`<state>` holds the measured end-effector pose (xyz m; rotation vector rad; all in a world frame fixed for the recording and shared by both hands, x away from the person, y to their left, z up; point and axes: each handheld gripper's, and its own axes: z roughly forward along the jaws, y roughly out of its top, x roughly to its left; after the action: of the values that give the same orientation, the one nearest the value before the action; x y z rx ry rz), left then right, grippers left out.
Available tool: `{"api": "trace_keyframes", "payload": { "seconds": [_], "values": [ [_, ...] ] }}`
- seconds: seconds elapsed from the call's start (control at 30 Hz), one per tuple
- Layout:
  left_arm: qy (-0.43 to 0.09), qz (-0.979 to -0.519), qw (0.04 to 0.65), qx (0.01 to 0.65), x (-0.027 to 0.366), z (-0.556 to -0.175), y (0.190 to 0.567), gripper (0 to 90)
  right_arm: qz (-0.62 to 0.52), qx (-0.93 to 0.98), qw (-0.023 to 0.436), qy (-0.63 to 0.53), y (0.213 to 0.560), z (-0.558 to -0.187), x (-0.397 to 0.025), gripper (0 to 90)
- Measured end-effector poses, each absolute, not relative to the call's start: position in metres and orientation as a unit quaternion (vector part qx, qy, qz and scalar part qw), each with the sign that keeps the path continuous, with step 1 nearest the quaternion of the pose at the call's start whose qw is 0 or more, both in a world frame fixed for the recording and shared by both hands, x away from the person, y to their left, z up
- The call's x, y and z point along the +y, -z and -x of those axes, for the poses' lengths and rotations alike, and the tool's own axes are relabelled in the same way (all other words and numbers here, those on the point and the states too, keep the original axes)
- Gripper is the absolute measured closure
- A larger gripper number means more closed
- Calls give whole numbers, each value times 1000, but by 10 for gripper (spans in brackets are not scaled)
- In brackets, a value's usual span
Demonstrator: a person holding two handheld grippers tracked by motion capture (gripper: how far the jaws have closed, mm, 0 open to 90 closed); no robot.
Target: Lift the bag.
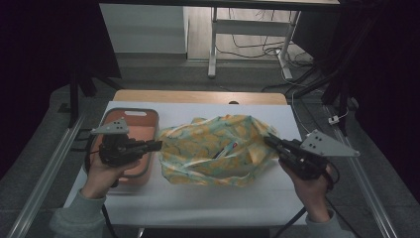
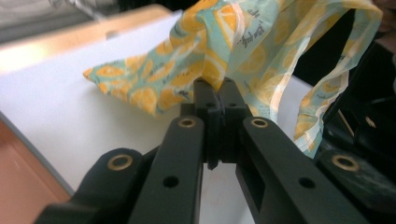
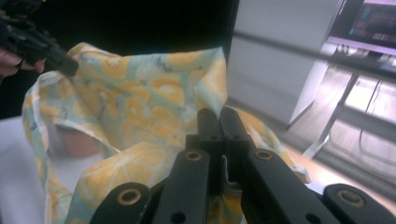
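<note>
Left gripper view has my left gripper (image 2: 215,87) with its two black jaws pressed together, a fold of the lemon-print bag (image 2: 261,51) pinched between the tips. The cloth rises from that pinch and spreads up and to the right, one looped handle hanging down at the right side of the view. Beneath it lies the white table top (image 2: 93,112), and a strip of the salmon-coloured tray shows at the lower left edge.

Right gripper view has my right gripper (image 3: 220,113) closed the same way, jaws together on the bag's cloth, which bunches around and under the tips. Across the open mouth of the bag I see my other gripper holding the far edge at the upper left.

From the high view, my left gripper (image 1: 157,145) holds the bag's left edge and my right gripper (image 1: 269,140) holds its right edge, so the bag (image 1: 213,148) lies between them near the middle of the white table (image 1: 198,203), its mouth pulled apart. Something thin with a red tip lies inside the opening; I cannot tell what it is. The tray (image 1: 131,119) sits just left of the bag, under my left hand (image 1: 101,173). My right hand (image 1: 312,191) is at the table's right side.
</note>
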<state>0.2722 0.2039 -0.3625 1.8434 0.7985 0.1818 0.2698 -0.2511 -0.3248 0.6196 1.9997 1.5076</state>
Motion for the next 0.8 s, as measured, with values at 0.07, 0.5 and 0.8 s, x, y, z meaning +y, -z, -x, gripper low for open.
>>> {"api": "trace_keyframes", "payload": {
  "seconds": [0.07, 0.5, 0.8],
  "values": [
    [-89, -767, 546, 325, 205, -268, 348, 888, -225, 740, 285, -566, 311, -272, -250, 900],
    [-115, -759, 559, 313, 198, -279, 309, 887, -273, 721, 293, -566, 285, -328, -256, 900],
    [-74, -771, 517, 364, 184, -325, 362, 886, -323, 753, 267, -507, 334, -361, -260, 899]
  ]
}}
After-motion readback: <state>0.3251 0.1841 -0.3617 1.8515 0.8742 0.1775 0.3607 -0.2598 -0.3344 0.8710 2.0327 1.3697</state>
